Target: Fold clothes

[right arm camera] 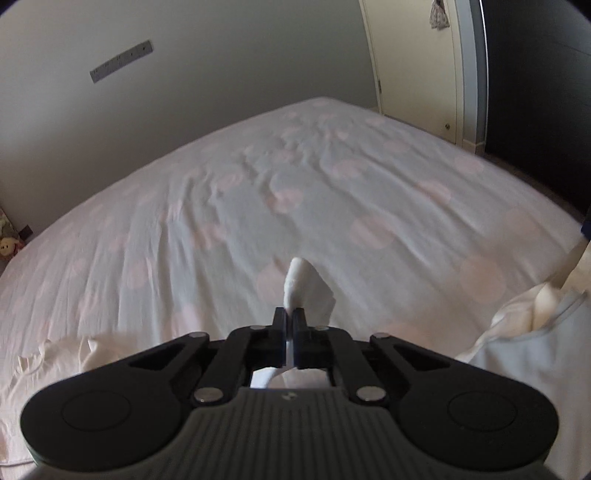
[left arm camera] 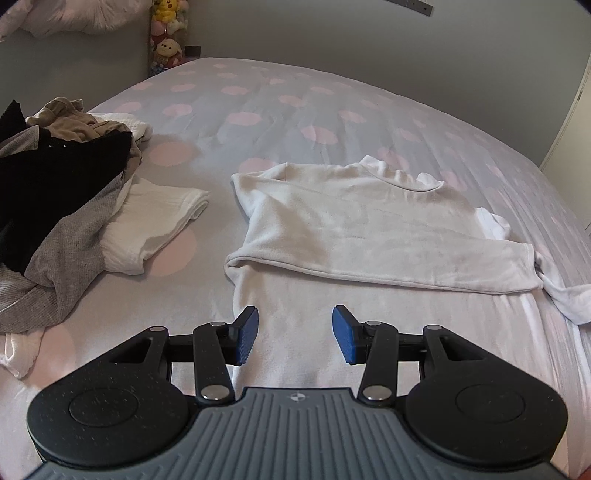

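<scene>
A cream long-sleeved sweater (left arm camera: 343, 221) lies flat on the bed, one sleeve folded across its chest. My left gripper (left arm camera: 295, 334) is open and empty, hovering over the sweater's lower body. In the right wrist view my right gripper (right arm camera: 290, 314) is shut on a white piece of the sweater's fabric (right arm camera: 304, 284), which sticks out past the fingertips and is lifted above the bed. More cream fabric (right arm camera: 55, 354) lies at the lower left of that view.
A pile of unfolded clothes (left arm camera: 55, 177), black, grey, beige and white, lies on the left of the bed. The bedsheet (left arm camera: 288, 110) is pale with pink dots. Soft toys (left arm camera: 168, 33) stand by the far wall. A door (right arm camera: 417, 66) is at the right.
</scene>
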Demonstrator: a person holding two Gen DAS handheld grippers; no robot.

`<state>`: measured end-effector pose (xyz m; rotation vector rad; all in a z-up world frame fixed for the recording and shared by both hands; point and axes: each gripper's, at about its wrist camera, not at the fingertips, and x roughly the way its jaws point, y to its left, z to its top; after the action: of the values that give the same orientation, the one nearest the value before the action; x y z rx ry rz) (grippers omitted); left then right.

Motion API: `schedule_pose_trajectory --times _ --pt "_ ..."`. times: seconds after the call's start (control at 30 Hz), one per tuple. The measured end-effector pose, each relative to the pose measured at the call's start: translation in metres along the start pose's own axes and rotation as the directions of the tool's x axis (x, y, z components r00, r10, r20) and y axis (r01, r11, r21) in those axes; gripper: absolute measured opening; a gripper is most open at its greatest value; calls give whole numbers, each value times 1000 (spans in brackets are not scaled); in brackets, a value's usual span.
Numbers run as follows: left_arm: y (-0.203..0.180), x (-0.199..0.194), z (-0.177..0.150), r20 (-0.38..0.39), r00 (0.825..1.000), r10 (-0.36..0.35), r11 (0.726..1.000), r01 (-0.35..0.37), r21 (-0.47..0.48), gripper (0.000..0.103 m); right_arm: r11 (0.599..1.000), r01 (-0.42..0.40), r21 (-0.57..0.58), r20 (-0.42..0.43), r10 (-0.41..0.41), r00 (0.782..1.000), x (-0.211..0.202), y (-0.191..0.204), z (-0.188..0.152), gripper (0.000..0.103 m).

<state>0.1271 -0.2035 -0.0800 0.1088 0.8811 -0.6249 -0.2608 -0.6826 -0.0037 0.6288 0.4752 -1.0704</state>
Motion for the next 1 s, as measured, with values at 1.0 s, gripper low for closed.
schedule_pose_trajectory --times 1.0 --pt "-14 4 -2 -32 999 -8 1000 9 13 42 994 93 51 125 -99 987 -13 -70 70 2"
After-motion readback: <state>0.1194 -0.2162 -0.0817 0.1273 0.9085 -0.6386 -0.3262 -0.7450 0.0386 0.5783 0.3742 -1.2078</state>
